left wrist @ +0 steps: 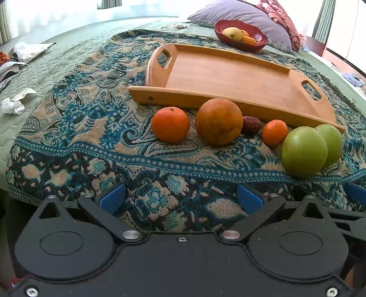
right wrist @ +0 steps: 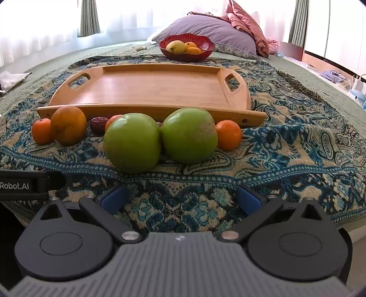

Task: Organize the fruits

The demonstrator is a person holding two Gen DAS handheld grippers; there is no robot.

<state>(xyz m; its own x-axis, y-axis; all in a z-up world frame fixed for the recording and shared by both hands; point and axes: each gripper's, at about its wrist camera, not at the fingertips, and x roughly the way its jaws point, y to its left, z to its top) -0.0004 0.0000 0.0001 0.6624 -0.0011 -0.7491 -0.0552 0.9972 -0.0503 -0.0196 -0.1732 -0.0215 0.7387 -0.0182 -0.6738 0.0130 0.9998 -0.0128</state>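
Left wrist view: a bed with a green quilt [left wrist: 68, 45], overlaid by a blue-and-tan patterned throw [left wrist: 103, 128]. A wooden tray [left wrist: 228, 75] lies on the throw, nothing on it; beyond it a red bowl [left wrist: 260, 37] with yellow and orange fruit, then a purple pillow [left wrist: 240, 13]. Crumpled papers [left wrist: 13, 105] sit at the left edge. A dark date [left wrist: 251, 124] is half hidden behind the large orange [left wrist: 218, 122]. The left gripper [left wrist: 180, 198] stands with its blue fingers wide apart, holding nothing — the fruit row lies ahead of it, apart from the fingers: a tangerine [left wrist: 170, 124], the large orange, a small tangerine [left wrist: 274, 132], two green apples [left wrist: 304, 152] to the right.

Right wrist view: same bed, curtains [right wrist: 89, 18] and bright window behind. The right gripper [right wrist: 180, 198] is likewise spread and empty. The two green apples [right wrist: 132, 142] lie directly ahead, touching each other, just before the tray [right wrist: 148, 89]. They partly hide a tangerine [right wrist: 113, 120] behind them — another orange fruit [right wrist: 228, 134] sits at their right.
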